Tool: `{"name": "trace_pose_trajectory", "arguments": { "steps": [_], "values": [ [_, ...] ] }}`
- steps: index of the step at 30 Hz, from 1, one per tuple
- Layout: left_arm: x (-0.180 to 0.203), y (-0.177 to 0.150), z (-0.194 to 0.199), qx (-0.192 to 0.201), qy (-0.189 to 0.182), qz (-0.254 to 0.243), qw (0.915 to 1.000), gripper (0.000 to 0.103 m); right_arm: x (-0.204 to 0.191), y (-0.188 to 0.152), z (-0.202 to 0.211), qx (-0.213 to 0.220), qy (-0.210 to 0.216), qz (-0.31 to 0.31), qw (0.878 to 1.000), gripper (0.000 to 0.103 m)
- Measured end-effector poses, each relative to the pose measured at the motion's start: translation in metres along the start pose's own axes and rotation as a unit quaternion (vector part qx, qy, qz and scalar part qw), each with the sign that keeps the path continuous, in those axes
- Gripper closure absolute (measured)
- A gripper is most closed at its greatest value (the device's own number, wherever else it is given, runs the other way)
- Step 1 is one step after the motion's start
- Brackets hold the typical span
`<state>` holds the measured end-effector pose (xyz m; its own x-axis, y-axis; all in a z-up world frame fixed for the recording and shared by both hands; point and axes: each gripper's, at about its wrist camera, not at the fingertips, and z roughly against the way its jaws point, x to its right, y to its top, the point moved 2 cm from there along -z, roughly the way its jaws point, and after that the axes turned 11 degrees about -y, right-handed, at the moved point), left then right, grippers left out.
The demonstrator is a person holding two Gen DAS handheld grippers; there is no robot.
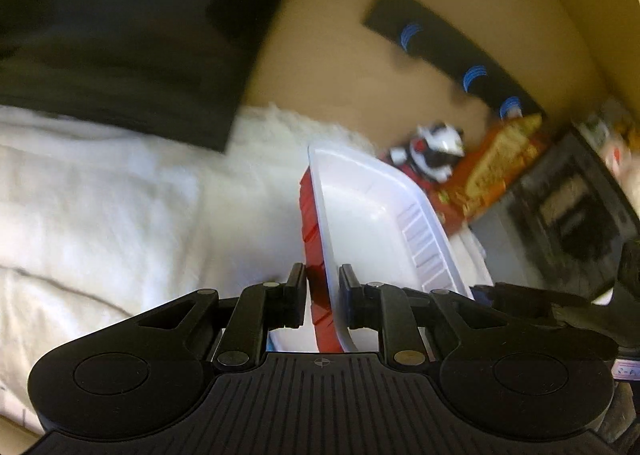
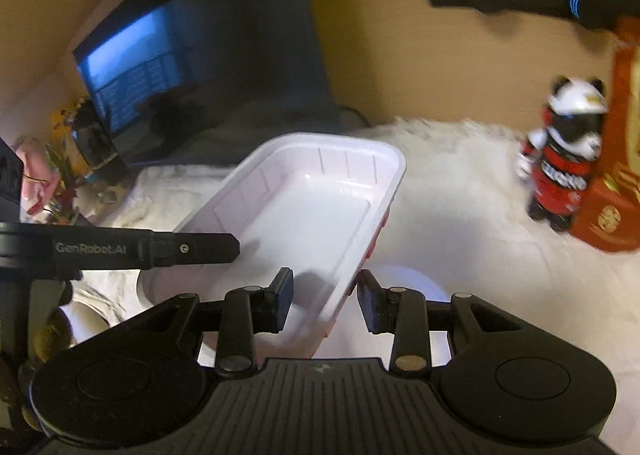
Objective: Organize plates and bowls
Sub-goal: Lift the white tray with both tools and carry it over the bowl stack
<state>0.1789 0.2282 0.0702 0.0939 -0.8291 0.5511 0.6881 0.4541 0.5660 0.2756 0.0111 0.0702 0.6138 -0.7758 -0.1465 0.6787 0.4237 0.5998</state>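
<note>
A rectangular white tray [image 1: 360,215] with a red outside hangs tilted above the white fluffy cloth [image 1: 100,195], carried between both grippers. My left gripper [image 1: 323,287] is shut on one long wall of it, one pad on the red outside and one on the white inside. In the right wrist view the same tray [image 2: 312,195] shows its white inside, and my right gripper [image 2: 325,299] is shut on the near wall. The left gripper's black finger [image 2: 200,249] reaches the tray's left rim. Under the tray lies a white round dish [image 2: 408,283], mostly hidden.
A dark screen [image 2: 192,67] leans against the tan wall at the back left, with clutter [image 2: 60,159] beside it. A panda figurine [image 2: 568,151] and an orange box [image 2: 616,175] stand at the right. A black strip with blue marks [image 1: 448,47] is on the wall.
</note>
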Motion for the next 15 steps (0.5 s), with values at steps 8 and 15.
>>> {"name": "trace_pose_trajectory", "arguments": {
  "steps": [8,15],
  "values": [
    [-0.017,-0.043,-0.067,-0.068,0.023,0.037,0.9967,0.084,0.030,-0.040,-0.044,-0.049,-0.031,-0.013,0.998,0.067],
    [-0.032,-0.054,-0.082,-0.078,0.032,0.067,0.9942,0.084,0.033,-0.048,-0.059,-0.063,-0.021,-0.021,0.998,0.066]
  ]
}}
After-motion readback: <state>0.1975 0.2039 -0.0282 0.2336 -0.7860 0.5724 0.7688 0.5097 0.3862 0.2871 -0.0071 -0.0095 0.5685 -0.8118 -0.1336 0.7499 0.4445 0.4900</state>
